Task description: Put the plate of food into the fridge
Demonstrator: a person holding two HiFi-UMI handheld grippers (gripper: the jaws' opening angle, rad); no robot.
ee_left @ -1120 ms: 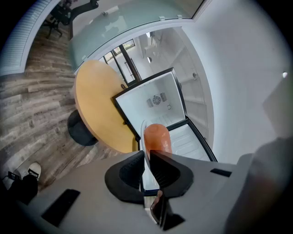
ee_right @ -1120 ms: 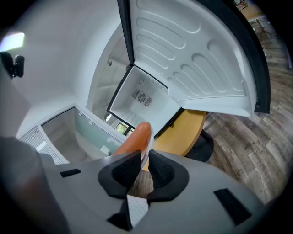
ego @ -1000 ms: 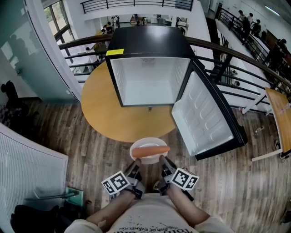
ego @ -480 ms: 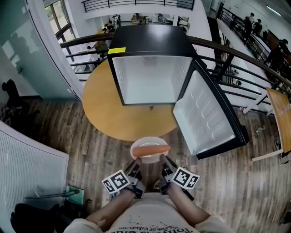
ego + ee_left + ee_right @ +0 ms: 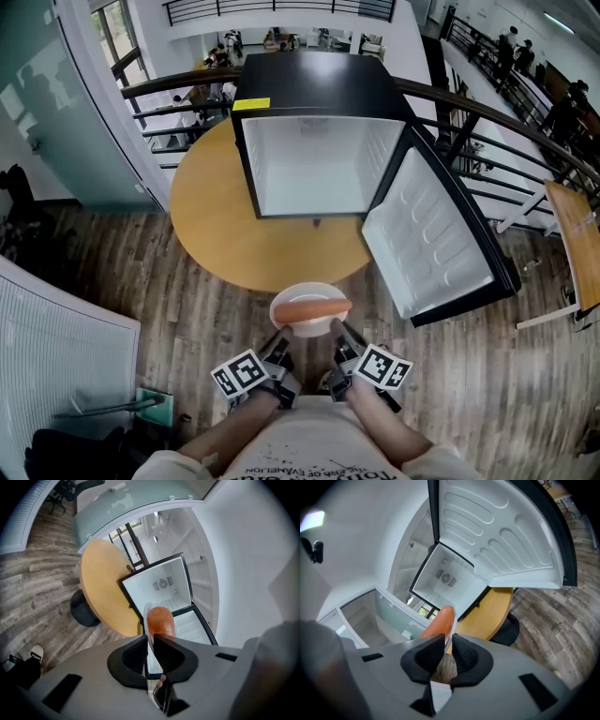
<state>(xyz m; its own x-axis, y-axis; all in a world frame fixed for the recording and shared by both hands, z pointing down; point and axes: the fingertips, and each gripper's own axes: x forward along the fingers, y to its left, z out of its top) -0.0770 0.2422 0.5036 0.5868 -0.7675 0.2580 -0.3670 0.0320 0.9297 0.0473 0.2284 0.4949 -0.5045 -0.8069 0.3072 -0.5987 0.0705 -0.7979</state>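
A white plate (image 5: 307, 318) carrying a long orange sausage (image 5: 311, 307) hangs in the air in front of me, near the round table's front edge. My left gripper (image 5: 280, 341) is shut on the plate's near left rim, my right gripper (image 5: 337, 336) is shut on its near right rim. In the left gripper view the plate rim (image 5: 146, 620) runs between the black pads with the sausage (image 5: 161, 620) just beyond. The right gripper view shows the sausage (image 5: 438, 623) past the jaws. The small black fridge (image 5: 319, 98) stands on the table, its white inside bare, its door (image 5: 431, 239) swung open to the right.
The round wooden table (image 5: 220, 220) holds the fridge. A dark railing (image 5: 487, 117) curves behind it. A wooden desk edge (image 5: 574, 239) is at far right. A white radiator panel (image 5: 56, 337) is on the left, over plank flooring.
The view has shifted slightly, so the fridge sits a little further right and lower in the head view. The plate and both grippers hold the same pose.
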